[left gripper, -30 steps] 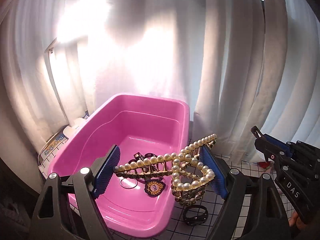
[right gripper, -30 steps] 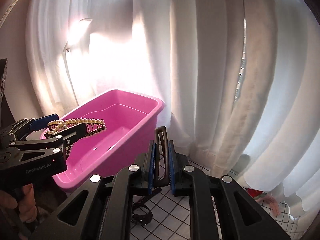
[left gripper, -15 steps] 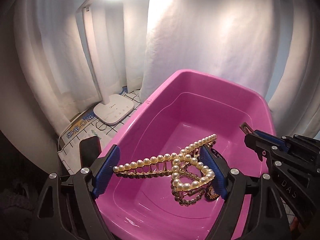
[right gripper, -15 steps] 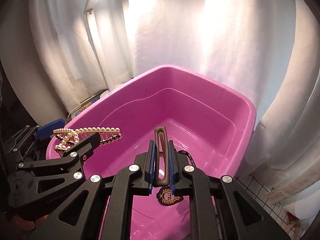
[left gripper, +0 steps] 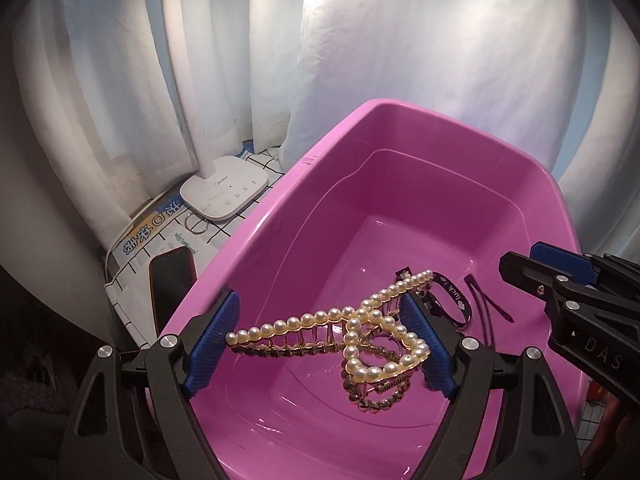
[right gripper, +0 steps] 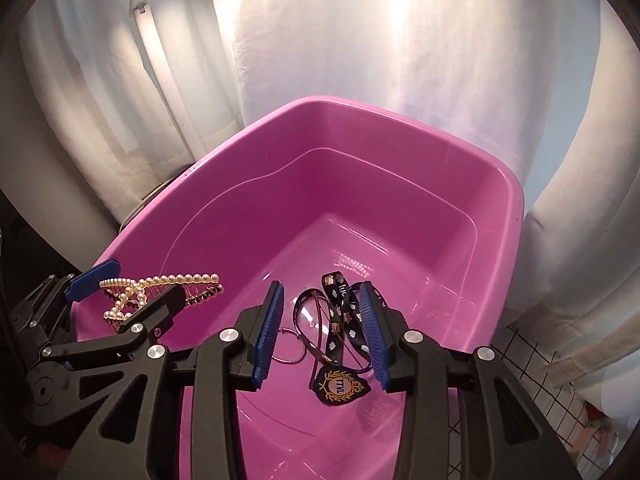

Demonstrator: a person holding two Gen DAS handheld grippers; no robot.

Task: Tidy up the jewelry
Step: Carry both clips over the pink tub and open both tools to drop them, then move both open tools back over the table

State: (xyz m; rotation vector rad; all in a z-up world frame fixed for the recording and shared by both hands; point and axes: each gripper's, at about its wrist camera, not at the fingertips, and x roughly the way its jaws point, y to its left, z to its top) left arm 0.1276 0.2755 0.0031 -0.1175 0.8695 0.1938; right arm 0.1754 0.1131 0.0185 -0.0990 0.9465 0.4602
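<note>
Currently we have the left hand-held gripper (left gripper: 320,336) pinching the pearl hair clip (left gripper: 352,330) end to end between its blue pads, held over the pink tub (left gripper: 400,132). Right hand-held gripper (right gripper: 322,334) is spread wide with nothing between the pads, also above the tub.

Only the right wrist view shows the tub floor properly: black patterned ribbon (right gripper: 340,300), a thin metal ring (right gripper: 288,346), a black-and-gold "TTVL" badge (right gripper: 340,380), dark thin loops beside them. In the left wrist view most of that sits behind the clip and the right pad; we just get a ribbon end (left gripper: 454,300) and a dark hairpin (left gripper: 486,300).

Only the left wrist view shows what's beside the tub on the gridded counter (left gripper: 264,160): white lamp base (left gripper: 226,192), a loose metal ring (left gripper: 195,224), a dark phone (left gripper: 172,280), printed packaging (left gripper: 138,240). White curtains (right gripper: 400,40) hang behind in both views.
</note>
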